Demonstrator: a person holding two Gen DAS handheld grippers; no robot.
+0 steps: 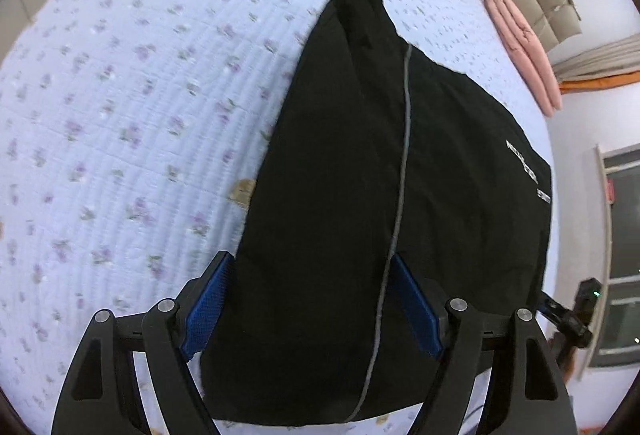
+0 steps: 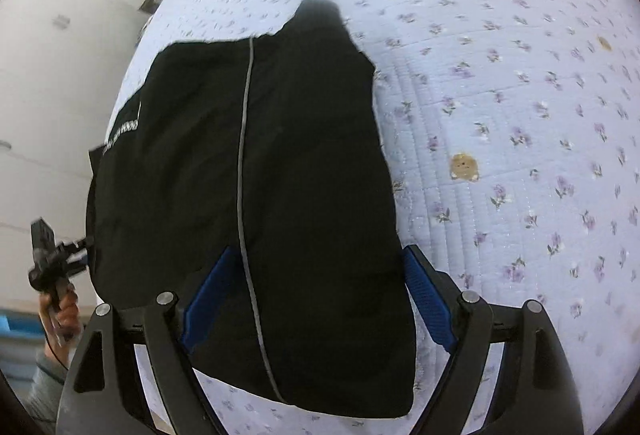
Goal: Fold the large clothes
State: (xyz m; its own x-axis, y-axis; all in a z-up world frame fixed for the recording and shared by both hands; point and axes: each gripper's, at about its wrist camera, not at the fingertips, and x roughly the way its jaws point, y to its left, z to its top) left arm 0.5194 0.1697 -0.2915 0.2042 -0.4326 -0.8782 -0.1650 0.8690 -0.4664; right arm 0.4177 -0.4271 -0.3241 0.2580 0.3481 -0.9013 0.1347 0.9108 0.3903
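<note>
Left tongs (image 1: 310, 299) spread wide over the near edge of the black garment (image 1: 400, 195), blue pads (image 1: 208, 299) standing clear on either side, nothing pinched. Right tongs (image 2: 316, 299) likewise wide, straddling the same dark cloth (image 2: 248, 163) from the opposite side, gripping nothing. Garment lying folded into a thick slab on the flowered quilt (image 1: 120, 115), grey seam (image 1: 404, 139) running lengthwise down the top layer, one narrow end tapering toward the far side of the bed. Pink folded cloth (image 1: 520, 47) at the bed's far edge, well apart.

Judged stage: a fold just laid, both tools free above it; further folding or smoothing probably ahead.

Risks from here:
- Catching only the top layer on the next pinch, so that the fold peels open on lifting; cause, several stacked layers under each pad and dark cloth hiding the edges.
- Snagging the quilt along with the garment if the pads go too deep.
- Uneven pull between the two sides, skewing the slab and throwing the seam off line.
- Tapered end flopping loose if left unsupported.
</note>
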